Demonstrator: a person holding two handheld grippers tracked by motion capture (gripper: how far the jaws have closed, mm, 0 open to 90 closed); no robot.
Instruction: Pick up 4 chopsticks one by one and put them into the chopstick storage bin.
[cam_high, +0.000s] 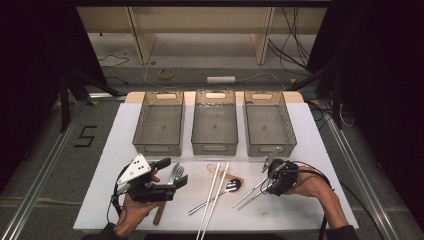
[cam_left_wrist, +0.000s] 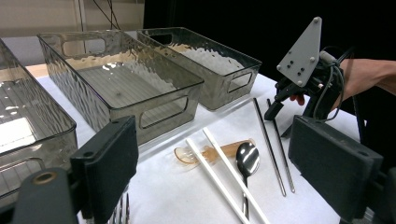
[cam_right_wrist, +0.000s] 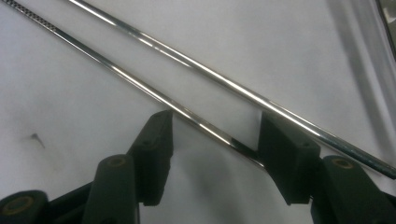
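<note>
My right gripper (cam_high: 267, 181) (cam_right_wrist: 215, 140) hangs low over two metal chopsticks (cam_high: 248, 196) at the front right of the white table (cam_high: 300, 210). Its jaws stand apart. One chopstick (cam_right_wrist: 140, 86) runs across the gap between the pads, and neither pad presses on it. The second chopstick (cam_right_wrist: 224, 81) passes just beyond the far pad. My left gripper (cam_high: 172, 173) (cam_left_wrist: 219, 163) is at the front left, open and holding nothing, with forks (cam_high: 176, 172) lying on the table at its jaws. The left gripper view also has the right gripper (cam_left_wrist: 280, 122) over the metal chopsticks (cam_left_wrist: 273, 158).
Three clear grey bins (cam_high: 159, 145) (cam_high: 215, 147) (cam_high: 270, 147) stand in a row at the back. Mid-table lie two white chopsticks (cam_high: 212, 197), a metal spoon (cam_high: 233, 186) and an amber plastic spoon (cam_high: 220, 170). A brown handle (cam_high: 159, 215) lies by the left hand.
</note>
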